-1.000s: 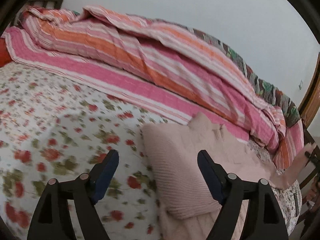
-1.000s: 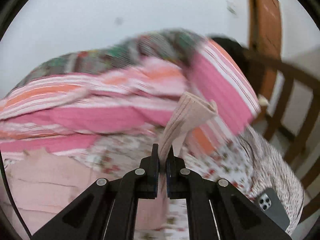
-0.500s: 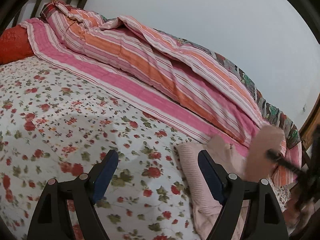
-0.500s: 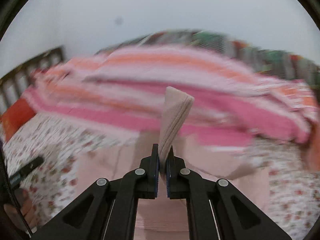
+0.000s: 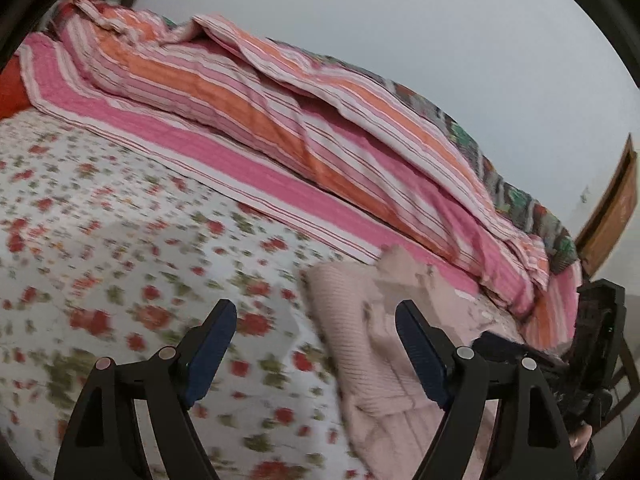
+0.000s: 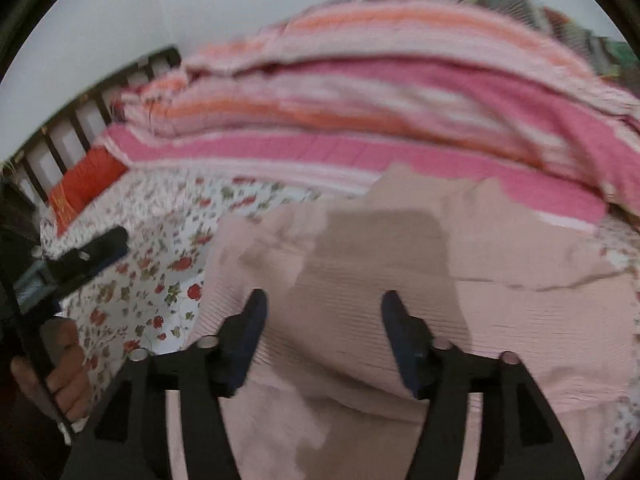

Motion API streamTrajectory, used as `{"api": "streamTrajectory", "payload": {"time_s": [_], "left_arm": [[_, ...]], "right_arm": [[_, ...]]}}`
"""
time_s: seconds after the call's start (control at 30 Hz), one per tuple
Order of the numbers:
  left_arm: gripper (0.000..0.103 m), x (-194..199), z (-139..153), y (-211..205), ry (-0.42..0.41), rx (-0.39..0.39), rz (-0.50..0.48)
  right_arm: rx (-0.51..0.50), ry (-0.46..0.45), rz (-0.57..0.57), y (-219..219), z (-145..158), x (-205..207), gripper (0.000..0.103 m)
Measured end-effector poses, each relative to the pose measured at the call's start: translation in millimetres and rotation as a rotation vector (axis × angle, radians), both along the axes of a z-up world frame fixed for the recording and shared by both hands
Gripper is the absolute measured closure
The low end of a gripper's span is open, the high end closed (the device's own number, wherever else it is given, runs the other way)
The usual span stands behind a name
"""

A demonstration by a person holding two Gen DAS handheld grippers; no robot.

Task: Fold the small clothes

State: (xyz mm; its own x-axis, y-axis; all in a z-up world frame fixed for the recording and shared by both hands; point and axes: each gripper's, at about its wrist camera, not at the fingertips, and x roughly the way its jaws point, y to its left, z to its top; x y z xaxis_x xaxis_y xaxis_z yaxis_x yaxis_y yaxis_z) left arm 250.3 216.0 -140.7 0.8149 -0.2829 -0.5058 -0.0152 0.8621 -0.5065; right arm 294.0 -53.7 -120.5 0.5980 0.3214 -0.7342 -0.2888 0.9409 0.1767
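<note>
The garment (image 6: pixel 500 248) lies on the bed sheet (image 5: pixel 120 240). Behind the garment, the quilt (image 5: pixel 320 120) lies on the sheet along the wall (image 5: pixel 440 20). The pillow (image 6: pixel 84 184) is far left of the garment.

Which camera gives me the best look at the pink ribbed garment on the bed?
The right wrist view: the pink ribbed garment fills the middle of the frame, though blurred. The left wrist view catches only its folded edge, low and right, partly behind a finger of the left tool.

Left gripper (image 5: pixel 310 340): jaws held wide, nothing between them.
Pink knit garment (image 5: pixel 360 328): laid on floral sheet (image 5: pixel 120 240).
Striped quilt (image 5: pixel 280 120): heaped behind.
</note>
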Motion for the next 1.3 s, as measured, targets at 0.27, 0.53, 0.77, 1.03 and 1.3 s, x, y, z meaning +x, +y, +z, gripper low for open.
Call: {"api": "streamTrajectory", "payload": {"time_s": [0.27,0.53,0.77,1.03,1.3], "left_arm": [[0.032,11,-5,-51,0.005,-0.013,-0.117],[0.053,20,-16,-99,0.040,0.159,-0.128],[0.057,32,-30,-106,0.138,0.230,-0.105],[0.092,32,-29,-114,0.132,0.300,-0.076],[0.095,10,-9,-103,-0.002,0.247,-0.047]], "right_arm": [[-0.138,-0.126,-0.214,-116,14,-40,0.039],[-0.060,-0.070,-0.325,-176,-23,-48,0.039],[-0.036,-0.010,-0.347,-181,-41,-46,0.039],[0.009,0.004,-0.379,-190,-45,-49,0.039],[0.098,-0.088,-0.378,-199,-33,-62,0.039]]}}
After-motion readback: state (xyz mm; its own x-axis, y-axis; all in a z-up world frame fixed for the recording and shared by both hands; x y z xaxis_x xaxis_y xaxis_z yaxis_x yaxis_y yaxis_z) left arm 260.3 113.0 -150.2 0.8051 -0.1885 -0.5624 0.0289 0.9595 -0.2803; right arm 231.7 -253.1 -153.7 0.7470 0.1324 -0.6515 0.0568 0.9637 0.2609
